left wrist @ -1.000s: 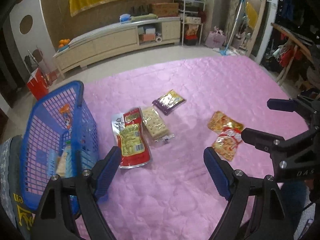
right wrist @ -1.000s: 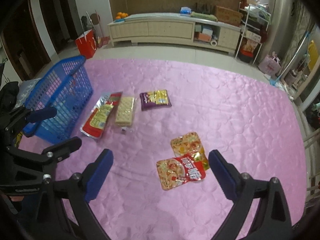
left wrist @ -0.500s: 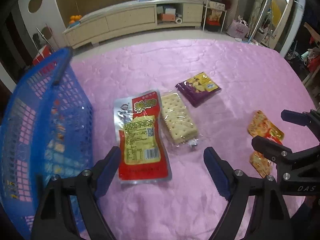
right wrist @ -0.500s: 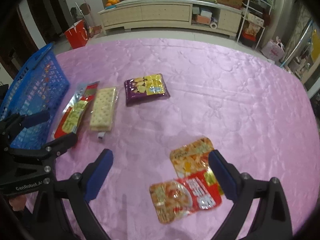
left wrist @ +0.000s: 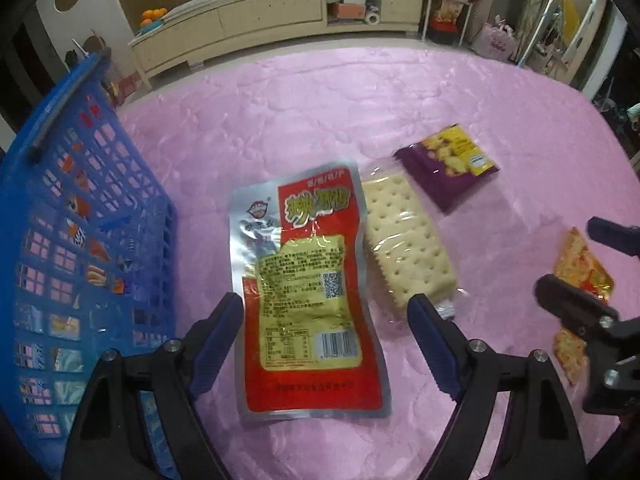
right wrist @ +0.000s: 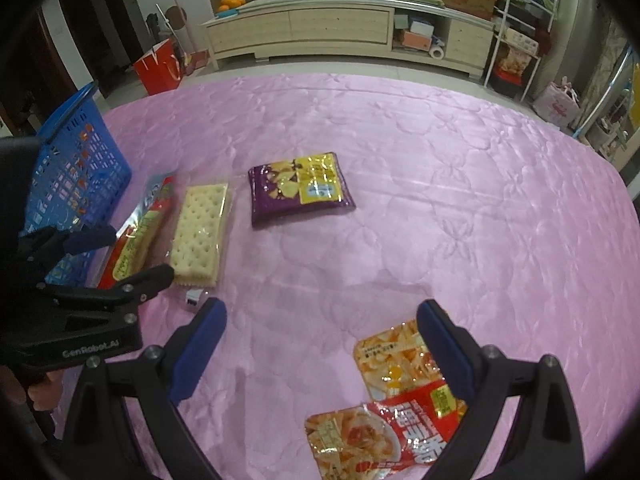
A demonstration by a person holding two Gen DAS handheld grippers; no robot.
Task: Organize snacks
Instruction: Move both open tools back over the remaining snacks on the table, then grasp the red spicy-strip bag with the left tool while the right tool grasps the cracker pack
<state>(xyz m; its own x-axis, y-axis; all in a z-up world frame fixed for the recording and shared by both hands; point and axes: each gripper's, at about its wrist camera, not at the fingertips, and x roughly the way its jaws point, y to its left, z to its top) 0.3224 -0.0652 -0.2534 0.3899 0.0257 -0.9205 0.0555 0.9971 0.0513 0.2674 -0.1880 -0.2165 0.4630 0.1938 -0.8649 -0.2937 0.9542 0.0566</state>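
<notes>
A red and silver snack pouch (left wrist: 308,284) lies flat on the pink cloth, and my left gripper (left wrist: 326,316) stands open above its lower half, fingers either side without touching. A cracker pack (left wrist: 404,240) lies right beside it, then a purple and yellow bag (left wrist: 448,164). My right gripper (right wrist: 322,334) is open over the cloth, its right finger above two orange and red packets (right wrist: 394,364), (right wrist: 384,436). The blue basket (left wrist: 60,208) with several snacks inside stands at the left. In the right wrist view the pouch (right wrist: 140,232), crackers (right wrist: 200,232), purple bag (right wrist: 300,188) and basket (right wrist: 76,168) lie in a row.
The pink quilted cloth (right wrist: 440,200) covers the whole work surface. Behind it stand a long low cabinet (right wrist: 340,28), a red paper bag (right wrist: 158,66) on the floor and a wire shelf (right wrist: 520,20) at the right.
Both grippers have come down and closer to the cloth. The left one has moved over the red pouch, the right one toward the orange packets. Both stayed open.
</notes>
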